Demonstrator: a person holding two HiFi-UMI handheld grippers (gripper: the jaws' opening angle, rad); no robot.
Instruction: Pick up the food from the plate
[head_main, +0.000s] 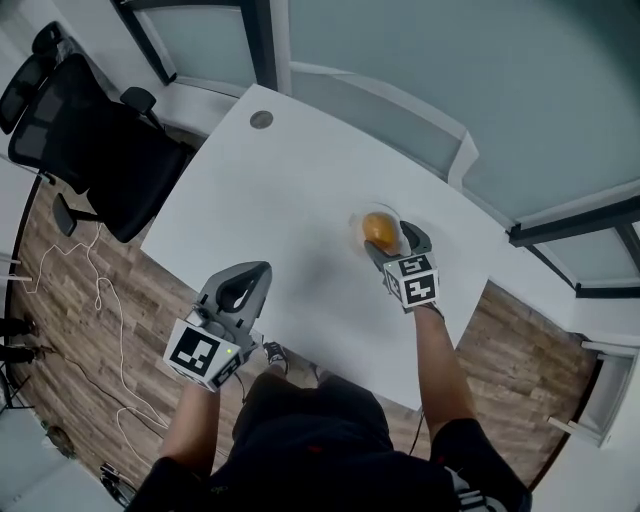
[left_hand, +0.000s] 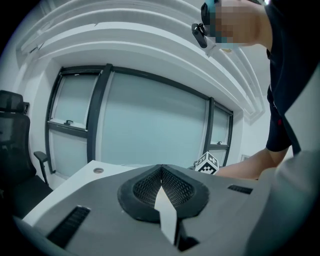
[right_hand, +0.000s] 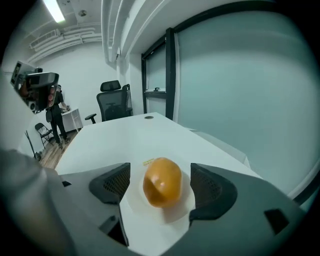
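An orange, rounded piece of food (head_main: 378, 229) lies on a small white plate (head_main: 353, 226) at the right side of the white table (head_main: 280, 200). My right gripper (head_main: 393, 241) stands open around it. In the right gripper view the food (right_hand: 162, 181) sits on the plate (right_hand: 172, 214) between the two black pads (right_hand: 112, 184), with a gap on each side. My left gripper (head_main: 258, 274) is shut and empty, held over the table's near left edge; its jaws (left_hand: 161, 172) meet with nothing between them.
A black office chair (head_main: 80, 130) stands left of the table, with loose cable (head_main: 100, 300) on the wood floor. A round grommet (head_main: 261, 119) sits at the table's far corner. Frosted glass walls run behind the table. A person (right_hand: 55, 112) stands far off.
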